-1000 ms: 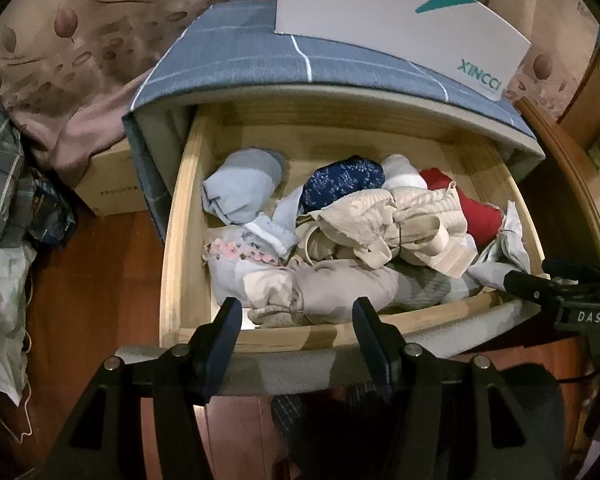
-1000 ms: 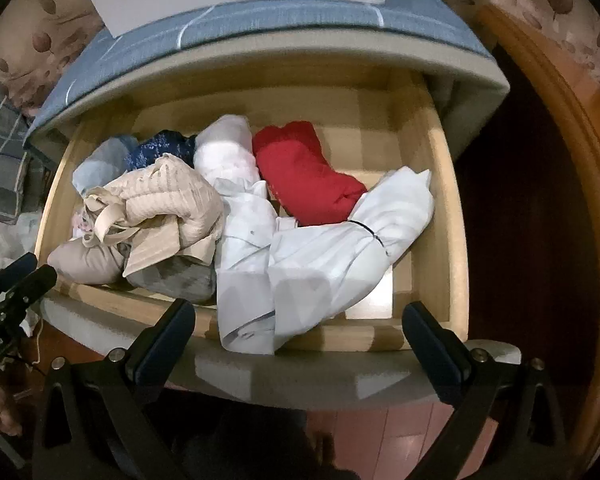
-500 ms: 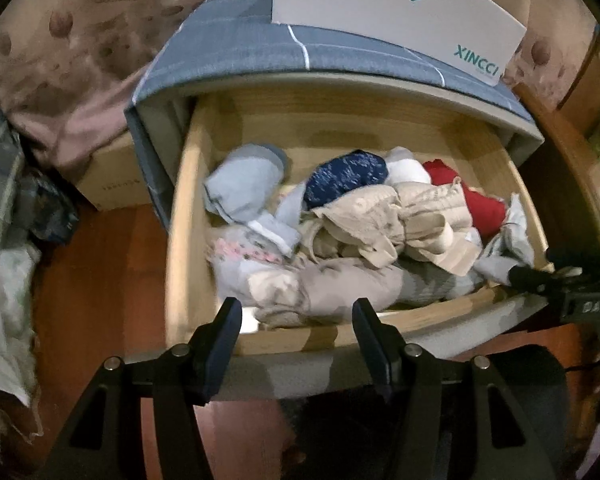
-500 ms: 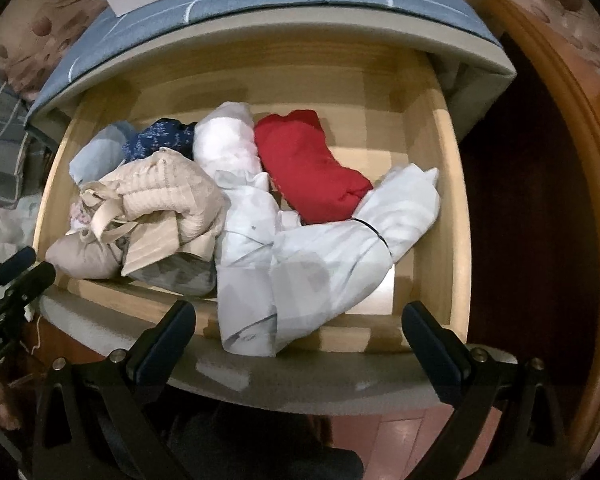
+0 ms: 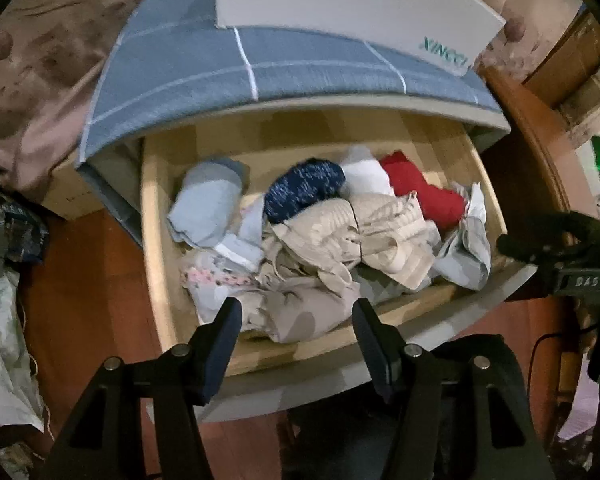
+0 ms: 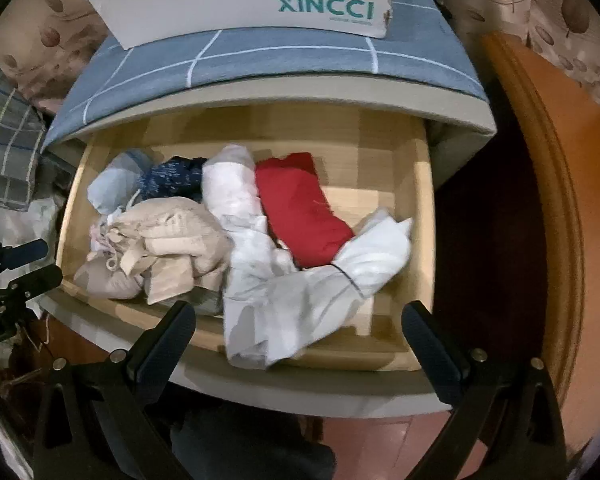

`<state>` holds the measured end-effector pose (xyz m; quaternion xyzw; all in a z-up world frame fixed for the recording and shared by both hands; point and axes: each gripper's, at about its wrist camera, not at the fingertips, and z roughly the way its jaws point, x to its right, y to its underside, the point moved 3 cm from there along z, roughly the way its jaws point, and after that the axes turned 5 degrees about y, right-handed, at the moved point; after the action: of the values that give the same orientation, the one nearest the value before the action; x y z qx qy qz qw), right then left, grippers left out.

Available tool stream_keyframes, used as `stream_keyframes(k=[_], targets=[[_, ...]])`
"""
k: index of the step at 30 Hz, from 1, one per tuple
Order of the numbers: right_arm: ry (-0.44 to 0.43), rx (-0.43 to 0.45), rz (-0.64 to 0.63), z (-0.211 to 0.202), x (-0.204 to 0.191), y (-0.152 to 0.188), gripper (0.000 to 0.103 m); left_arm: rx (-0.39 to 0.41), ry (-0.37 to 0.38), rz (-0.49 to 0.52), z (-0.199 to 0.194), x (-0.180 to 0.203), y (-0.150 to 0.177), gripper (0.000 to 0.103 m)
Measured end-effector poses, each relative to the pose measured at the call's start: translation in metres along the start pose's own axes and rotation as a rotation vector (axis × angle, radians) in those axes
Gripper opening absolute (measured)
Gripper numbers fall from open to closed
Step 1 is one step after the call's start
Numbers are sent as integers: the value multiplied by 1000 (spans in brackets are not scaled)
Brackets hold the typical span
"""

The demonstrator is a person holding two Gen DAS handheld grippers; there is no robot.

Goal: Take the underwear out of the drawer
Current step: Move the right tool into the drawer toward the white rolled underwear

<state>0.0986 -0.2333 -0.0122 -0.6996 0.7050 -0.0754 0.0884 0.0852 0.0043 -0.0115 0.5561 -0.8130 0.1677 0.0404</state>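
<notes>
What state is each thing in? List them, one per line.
drawer: pulled open, full of clothes.
red underwear: rolled, lying in the drawer, untouched.
white garment: crumpled, draped over the front edge.
beige garment: bunched in a heap.
XINCCI box: closed, on top of the cabinet.
left tool: open, empty.
right tool: open, empty.
</notes>
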Motion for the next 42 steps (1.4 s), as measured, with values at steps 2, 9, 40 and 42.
stream_keyframes(k=[2,9,40,42], targets=[[-6,2,10,-3,6,-1,102,-46,5,7,9,6,-2,59],[-29,-5,50,-1,20,0,102,-169,-25,33,46,19,-9,59],[-64,-149,77,37,17,0,102,-147,-44,-94,70,-4,-12,33],[-75,-166,90,41,16,0,102,-141,-35,-110,63,-9,-11,32]])
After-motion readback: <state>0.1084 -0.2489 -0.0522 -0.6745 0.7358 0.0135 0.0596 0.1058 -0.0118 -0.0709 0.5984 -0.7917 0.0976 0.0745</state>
